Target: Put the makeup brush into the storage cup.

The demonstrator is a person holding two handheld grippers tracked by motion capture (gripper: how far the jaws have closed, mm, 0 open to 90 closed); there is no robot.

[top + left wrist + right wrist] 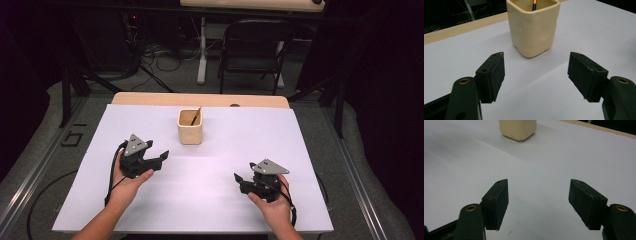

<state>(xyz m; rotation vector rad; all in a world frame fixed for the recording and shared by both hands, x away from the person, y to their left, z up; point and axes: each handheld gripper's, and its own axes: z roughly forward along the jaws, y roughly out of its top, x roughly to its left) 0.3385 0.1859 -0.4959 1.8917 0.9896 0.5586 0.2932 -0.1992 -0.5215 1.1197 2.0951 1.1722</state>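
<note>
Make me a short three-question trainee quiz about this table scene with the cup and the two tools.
1. True or false: the left tool is closed on the cream cup.
2. What stands inside the cup? A) a spoon B) a dark thin stick with an orange band C) nothing
3. Which tool is nearer the cup?

Key:
1. False; its jaws stand open, apart from the cup.
2. B, the stick.
3. The left one; the right tool is farther off.

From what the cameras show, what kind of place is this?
Likely a lab data-collection rig: a white-covered table inside a dark metal frame, loose cables on the floor and a folding chair behind.
</note>
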